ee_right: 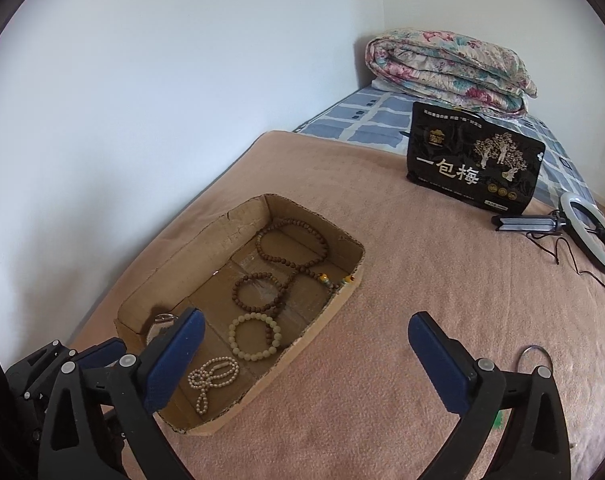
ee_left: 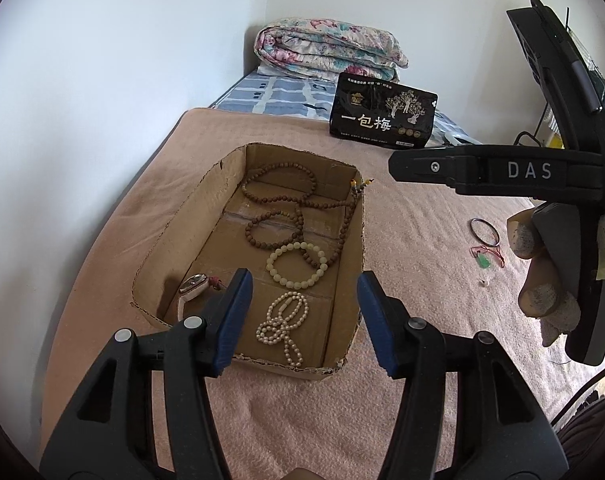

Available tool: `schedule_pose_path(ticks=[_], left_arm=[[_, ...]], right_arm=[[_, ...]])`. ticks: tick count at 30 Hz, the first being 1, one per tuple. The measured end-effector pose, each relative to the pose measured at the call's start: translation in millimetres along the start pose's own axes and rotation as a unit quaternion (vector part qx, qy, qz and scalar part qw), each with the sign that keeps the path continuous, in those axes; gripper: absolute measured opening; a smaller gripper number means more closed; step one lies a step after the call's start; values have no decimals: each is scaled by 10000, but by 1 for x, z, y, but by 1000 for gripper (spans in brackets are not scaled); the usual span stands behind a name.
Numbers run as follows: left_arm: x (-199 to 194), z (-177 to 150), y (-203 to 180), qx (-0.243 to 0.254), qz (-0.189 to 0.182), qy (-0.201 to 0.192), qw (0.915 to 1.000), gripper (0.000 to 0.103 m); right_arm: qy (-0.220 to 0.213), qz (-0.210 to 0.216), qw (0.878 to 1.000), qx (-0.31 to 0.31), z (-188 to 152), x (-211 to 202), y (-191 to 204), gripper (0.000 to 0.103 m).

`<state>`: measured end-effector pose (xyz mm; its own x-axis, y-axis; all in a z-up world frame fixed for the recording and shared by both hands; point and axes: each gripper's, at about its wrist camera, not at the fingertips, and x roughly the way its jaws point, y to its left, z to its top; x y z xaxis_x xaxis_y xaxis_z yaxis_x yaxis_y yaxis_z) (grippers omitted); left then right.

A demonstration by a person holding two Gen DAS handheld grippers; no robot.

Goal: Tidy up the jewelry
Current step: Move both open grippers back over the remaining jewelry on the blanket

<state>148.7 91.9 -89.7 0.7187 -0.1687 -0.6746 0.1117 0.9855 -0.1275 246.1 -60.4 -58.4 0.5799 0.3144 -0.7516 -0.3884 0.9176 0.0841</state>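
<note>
While both tongs gape, cardboard box (ee_left: 344, 236) holding roughly five pieces

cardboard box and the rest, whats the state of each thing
cardboard box: open-topped, holding jewelry
pearl necklace: coiled inside the box
cream bead bracelet: flat in the box
metal bangle: out on the blanket
left gripper: open, empty
right gripper: wide open, empty

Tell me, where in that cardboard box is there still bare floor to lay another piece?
The cardboard box has bare floor along its left wall, between the watch and the far corner. Its right side is crowded: wooden beads, pale bracelet, pearl strand. The blanket right of it is also bare.
</note>
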Motion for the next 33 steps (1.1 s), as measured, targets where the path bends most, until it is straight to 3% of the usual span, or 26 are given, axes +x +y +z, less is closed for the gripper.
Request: schedule_pose_path(ticks=[23, 33], left_arm=[[24, 7, -87, 397, -786, 113, 9961, 55], [49, 9, -137, 726, -1176, 299, 9900, 43]], right_arm=[[-312, -906, 9939, 546, -56, -88, -128, 103], [-351, -1457, 9859, 740, -95, -123, -186, 103]])
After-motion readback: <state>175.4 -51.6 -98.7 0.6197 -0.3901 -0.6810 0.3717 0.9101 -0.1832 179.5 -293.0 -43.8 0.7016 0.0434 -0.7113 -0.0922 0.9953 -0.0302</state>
